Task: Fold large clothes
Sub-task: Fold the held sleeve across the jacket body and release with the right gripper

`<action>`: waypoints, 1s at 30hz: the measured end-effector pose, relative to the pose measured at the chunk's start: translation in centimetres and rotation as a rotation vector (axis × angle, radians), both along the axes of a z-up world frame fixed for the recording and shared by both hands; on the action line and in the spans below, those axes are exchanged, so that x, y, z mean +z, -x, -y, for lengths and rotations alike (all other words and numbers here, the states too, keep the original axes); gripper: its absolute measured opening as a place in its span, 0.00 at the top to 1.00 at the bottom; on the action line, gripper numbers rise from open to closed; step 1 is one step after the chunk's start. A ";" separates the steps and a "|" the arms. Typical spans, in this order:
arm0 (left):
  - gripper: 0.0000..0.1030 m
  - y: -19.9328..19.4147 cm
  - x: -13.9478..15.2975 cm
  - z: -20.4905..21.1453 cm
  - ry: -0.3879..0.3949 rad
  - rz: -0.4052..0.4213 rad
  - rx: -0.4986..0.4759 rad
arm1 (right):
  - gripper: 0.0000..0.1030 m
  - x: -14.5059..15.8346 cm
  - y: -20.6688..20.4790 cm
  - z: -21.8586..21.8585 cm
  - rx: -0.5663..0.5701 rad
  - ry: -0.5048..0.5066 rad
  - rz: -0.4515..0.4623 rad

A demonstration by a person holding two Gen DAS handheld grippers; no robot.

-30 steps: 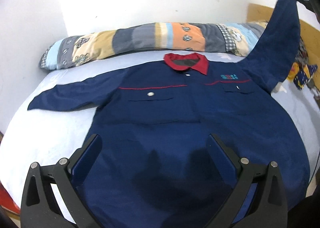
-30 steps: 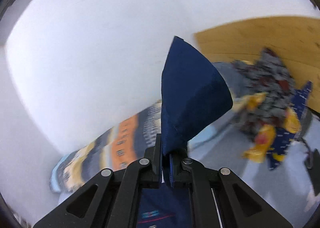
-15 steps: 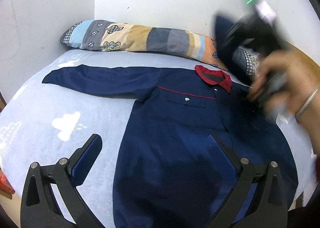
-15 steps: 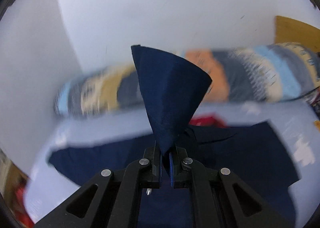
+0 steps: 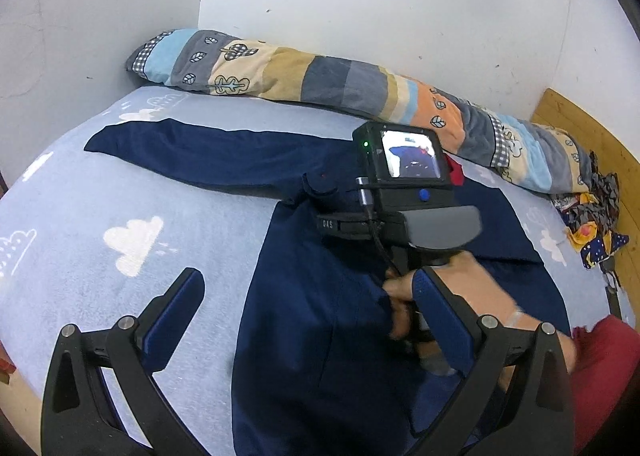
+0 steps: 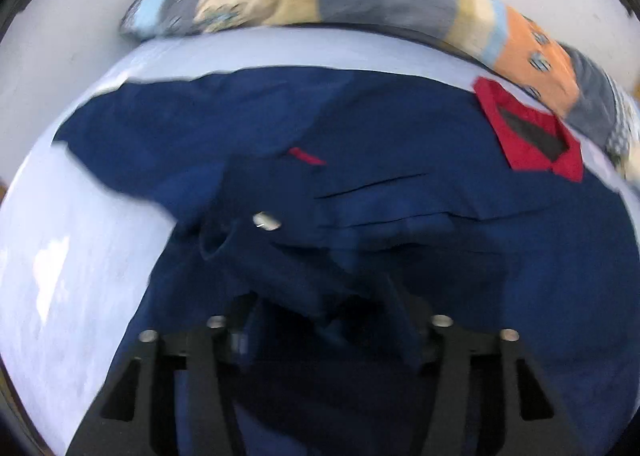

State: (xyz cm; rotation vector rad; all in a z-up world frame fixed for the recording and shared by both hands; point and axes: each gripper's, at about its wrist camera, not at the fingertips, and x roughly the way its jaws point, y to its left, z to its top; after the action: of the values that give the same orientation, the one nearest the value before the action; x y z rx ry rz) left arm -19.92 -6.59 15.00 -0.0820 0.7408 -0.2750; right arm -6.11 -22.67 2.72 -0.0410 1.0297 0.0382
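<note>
A navy work shirt (image 5: 320,320) with a red collar (image 6: 532,128) lies face up on the bed. Its left sleeve (image 5: 208,154) stretches out flat to the left. Its right sleeve (image 6: 392,216) lies folded across the chest. My left gripper (image 5: 308,304) is open and empty, above the shirt's lower half. My right gripper (image 6: 324,320) is low over the chest with its jaws apart and the sleeve end lying loose between them; its body and the hand show in the left wrist view (image 5: 400,208).
A long striped bolster pillow (image 5: 340,80) lies along the wall behind the shirt. A pile of patterned clothes (image 5: 592,224) sits at the right by a wooden board (image 5: 592,136). The light blue sheet (image 5: 100,224) has cloud prints.
My right gripper carried the raised sleeve from the upper right down across the chest and opened, letting it go. My left gripper's view swung leftward.
</note>
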 end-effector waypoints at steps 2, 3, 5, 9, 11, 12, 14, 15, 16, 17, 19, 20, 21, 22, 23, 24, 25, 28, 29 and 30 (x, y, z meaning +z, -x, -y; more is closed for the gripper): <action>0.00 0.0 0.0 -0.3 0.001 0.000 0.010 | 0.43 1.8 1.2 -0.4 0.060 -0.032 0.040; 0.00 0.0 -0.1 -0.5 0.004 -0.003 0.016 | 0.42 3.4 2.3 0.3 0.079 -0.098 0.099; 0.00 -0.2 -0.3 -0.9 0.008 -0.015 0.032 | 0.39 5.3 3.0 1.8 0.060 -0.168 0.164; 0.00 -0.8 -0.9 -1.4 0.017 -0.047 0.062 | 0.37 6.1 1.5 6.6 -0.105 -0.153 0.168; 0.00 -1.0 -1.0 -1.4 0.014 -0.057 0.065 | 0.39 4.3 0.3 7.7 -0.139 -0.087 0.085; 0.00 -1.1 -1.0 -1.3 0.012 -0.059 0.065 | 0.40 3.5 0.1 7.7 -0.145 -0.068 0.061; 0.00 -1.2 -1.0 -1.3 0.010 -0.061 0.071 | 0.40 1.2 -0.5 7.2 -0.134 -0.051 -0.001; 0.00 -1.2 -1.0 -1.3 0.012 -0.061 0.073 | 0.40 -0.4 -0.6 6.7 -0.115 -0.045 -0.061; 0.00 -1.3 -1.1 -1.4 0.011 -0.062 0.077 | 0.40 -1.5 -0.7 6.2 -0.105 -0.040 -0.099; 0.00 -1.2 -1.1 -1.3 0.007 -0.064 0.081 | 0.40 -2.0 -0.2 5.9 -0.108 -0.019 -0.104; 0.00 -1.3 -1.2 -1.6 0.006 -0.073 0.088 | 0.43 -1.2 0.5 5.8 -0.099 -0.037 -0.096; 0.00 -1.4 -1.3 -1.8 0.007 -0.076 0.091 | 0.44 -0.3 0.9 6.3 -0.092 -0.082 -0.096; 0.00 -1.4 -1.3 -2.0 0.006 -0.078 0.098 | 0.44 0.7 1.5 6.6 -0.092 -0.108 -0.082; 0.00 -1.5 -1.4 -2.3 0.008 -0.080 0.108 | 0.42 2.2 2.6 6.9 -0.087 -0.136 -0.046; 0.00 -1.5 -1.4 -2.5 0.013 -0.083 0.113 | 0.42 3.7 3.8 7.0 -0.080 -0.151 -0.017; 0.00 -1.5 -1.5 -2.8 0.021 -0.087 0.120 | 0.42 5.7 5.5 7.5 -0.065 -0.162 0.016; 0.00 -1.6 -1.6 -2.9 0.024 -0.094 0.123 | 0.41 6.8 6.7 7.5 -0.054 -0.168 0.036; 0.00 -1.8 -2.0 -3.1 0.031 -0.113 0.126 | 0.33 9.9 12.9 7.3 -0.036 -0.188 0.116; 0.00 -2.0 -2.1 -3.0 0.029 -0.125 0.121 | 0.33 10.2 14.8 7.0 -0.043 -0.179 0.140; 0.00 -2.1 -2.2 -3.0 0.025 -0.133 0.120 | 0.33 10.3 16.7 7.0 -0.053 -0.173 0.175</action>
State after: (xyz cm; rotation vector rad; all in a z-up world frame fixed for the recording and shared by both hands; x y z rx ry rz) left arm -17.83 -3.60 12.76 -0.1694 0.8612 -0.1657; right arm -22.82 -29.69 13.01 0.1389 0.8488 0.0740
